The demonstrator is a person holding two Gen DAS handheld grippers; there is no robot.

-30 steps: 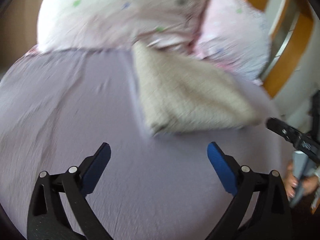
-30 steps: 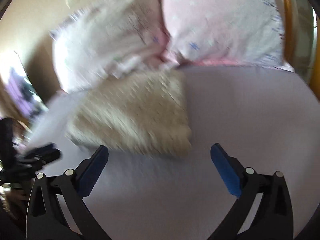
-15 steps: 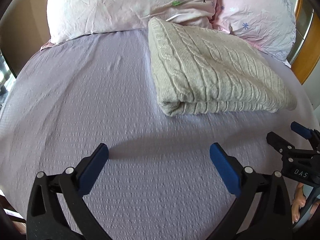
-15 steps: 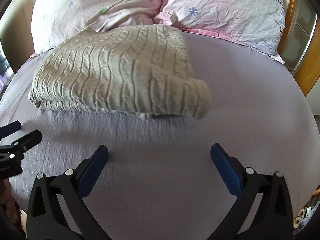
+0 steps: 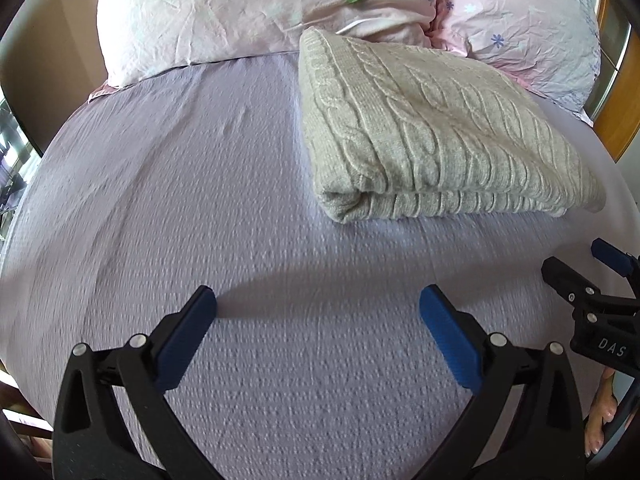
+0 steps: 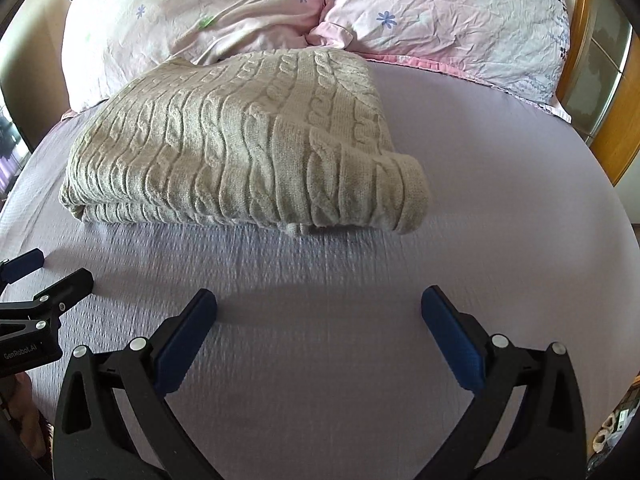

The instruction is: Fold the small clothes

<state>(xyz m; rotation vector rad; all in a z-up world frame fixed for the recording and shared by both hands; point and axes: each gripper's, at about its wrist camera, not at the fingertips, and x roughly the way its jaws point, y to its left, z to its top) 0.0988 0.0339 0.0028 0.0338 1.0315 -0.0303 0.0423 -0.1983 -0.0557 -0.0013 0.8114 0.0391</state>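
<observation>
Since half a second ago both views have drawn slightly nearer to the folded cable-knit sweater (image 5: 432, 136), which has not shifted. It lies on the lilac bedsheet (image 5: 200, 184) in the upper right of the left wrist view, its far edge against two pink pillows (image 6: 224, 12). Bare sheet fills the lower frame. The left gripper (image 5: 318, 316) and right gripper (image 6: 319, 314) hover low over it, jaws spread wide, holding nothing.
</observation>
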